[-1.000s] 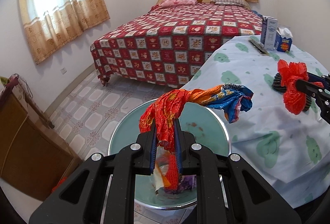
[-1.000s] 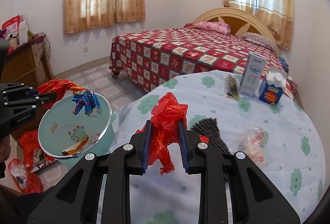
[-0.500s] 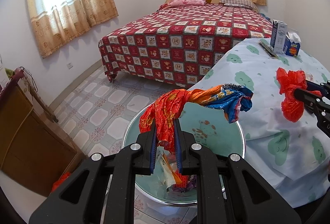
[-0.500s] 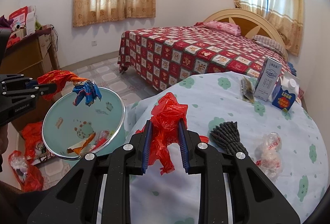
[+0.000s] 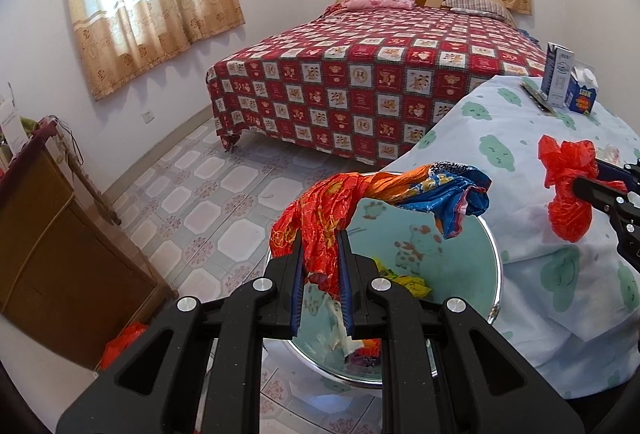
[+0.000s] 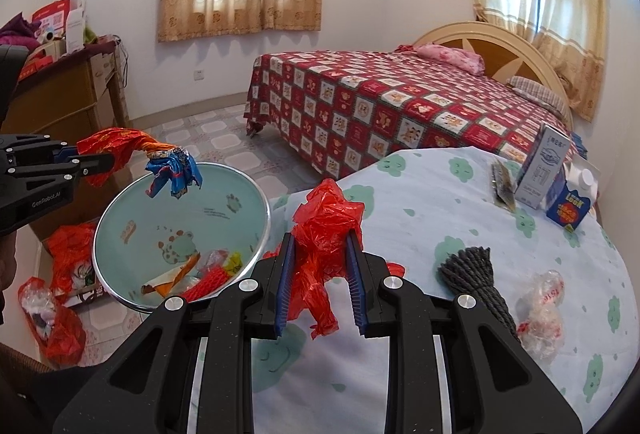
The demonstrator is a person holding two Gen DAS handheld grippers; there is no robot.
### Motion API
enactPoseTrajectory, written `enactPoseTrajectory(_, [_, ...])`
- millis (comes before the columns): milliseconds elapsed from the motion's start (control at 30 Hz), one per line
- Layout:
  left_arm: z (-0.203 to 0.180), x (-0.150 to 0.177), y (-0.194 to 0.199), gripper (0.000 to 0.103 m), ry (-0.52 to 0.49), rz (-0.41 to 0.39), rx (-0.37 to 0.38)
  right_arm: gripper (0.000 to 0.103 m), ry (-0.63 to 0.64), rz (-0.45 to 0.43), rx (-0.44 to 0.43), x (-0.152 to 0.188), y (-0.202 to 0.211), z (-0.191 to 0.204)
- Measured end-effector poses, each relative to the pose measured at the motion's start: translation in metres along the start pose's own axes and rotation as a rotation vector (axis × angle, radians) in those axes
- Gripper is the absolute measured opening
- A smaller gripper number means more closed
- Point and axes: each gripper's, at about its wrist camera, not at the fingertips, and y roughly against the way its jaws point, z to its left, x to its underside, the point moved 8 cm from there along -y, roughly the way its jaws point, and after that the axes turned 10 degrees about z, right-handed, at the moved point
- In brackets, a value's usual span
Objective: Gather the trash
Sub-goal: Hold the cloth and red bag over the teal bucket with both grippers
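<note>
Orange-and-blue wrapper [image 5: 372, 194] sits clamped in my left gripper [image 5: 320, 286], jaws narrow, its tail drooping at 1 o'clock over the teal bin [image 5: 496, 266]. My fingers hide the bin's near rim and part of its contents. The right gripper [image 5: 600, 190] is cut off at 3 o'clock.

Right wrist view: right gripper [image 6: 320, 282] is closed on a red plastic bag [image 6: 326, 230] above the tablecloth edge [image 6: 440, 194]. The bin [image 6: 262, 230] is at 9 o'clock and the scraps inside are hard to identify. A clear bag [image 6: 542, 306] lies at 4 o'clock.

On the side of my left gripper [image 6: 100, 162] I read "GenRobot.AI" in small white letters; the blue carton [image 6: 570, 208] on the table carries "Look" in yellow; print on the tall white box [image 6: 542, 168] and inside the bin [image 6: 262, 230] is too small to read.
</note>
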Motion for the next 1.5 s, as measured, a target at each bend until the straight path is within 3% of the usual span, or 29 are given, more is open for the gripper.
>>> enactPoseTrajectory(1500, [0.045, 0.001, -0.004, 0.015, 0.072, 0.007, -0.028, 0.025, 0.096, 0.005, -0.049, -0.021, -0.013, 0.043])
